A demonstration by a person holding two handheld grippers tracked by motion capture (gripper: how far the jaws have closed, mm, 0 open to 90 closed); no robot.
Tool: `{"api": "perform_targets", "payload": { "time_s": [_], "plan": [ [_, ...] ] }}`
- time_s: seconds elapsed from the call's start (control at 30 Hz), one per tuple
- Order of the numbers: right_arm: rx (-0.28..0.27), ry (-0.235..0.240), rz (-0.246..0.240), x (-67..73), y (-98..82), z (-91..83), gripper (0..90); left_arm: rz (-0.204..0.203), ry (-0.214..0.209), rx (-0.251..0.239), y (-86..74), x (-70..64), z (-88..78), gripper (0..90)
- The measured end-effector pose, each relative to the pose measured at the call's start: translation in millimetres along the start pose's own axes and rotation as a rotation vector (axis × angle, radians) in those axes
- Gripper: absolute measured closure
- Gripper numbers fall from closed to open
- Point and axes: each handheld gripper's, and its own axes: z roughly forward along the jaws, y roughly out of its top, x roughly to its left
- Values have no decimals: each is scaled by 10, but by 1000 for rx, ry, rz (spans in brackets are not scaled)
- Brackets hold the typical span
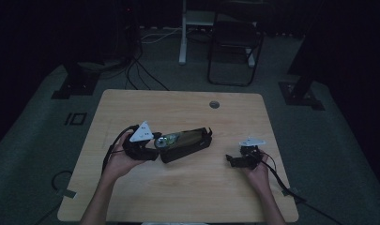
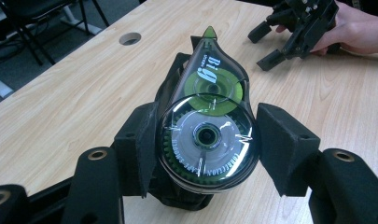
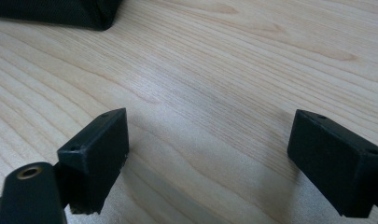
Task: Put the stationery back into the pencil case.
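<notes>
Left tongs grip a correction tape roller; right tongs gape empty.

High view: the left tongs (image 1: pixel 155 145) meet a black pouch (image 1: pixel 187 143) mid-worktop (image 1: pixel 178 187). Left gripper view: the roller (image 2: pixel 207 133) sits clamped above that pouch. Right gripper view: the right tongs (image 3: pixel 207 161) stand wide apart over bare wood.

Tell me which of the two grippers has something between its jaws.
The left gripper: a clear green-and-grey correction tape dispenser sits between its black jaws. The right gripper stands open over bare wooden table.

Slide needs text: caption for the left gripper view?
Left gripper fingers flank a correction tape dispenser above a black pouch; right gripper beyond.
</notes>
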Motion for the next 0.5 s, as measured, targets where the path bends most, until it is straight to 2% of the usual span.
{"api": "perform_targets", "payload": {
  "time_s": [0.5],
  "plan": [
    [0,2,-1,-4,4,4,125,-1,-7,5,63,30,143,417]
  ]
}}
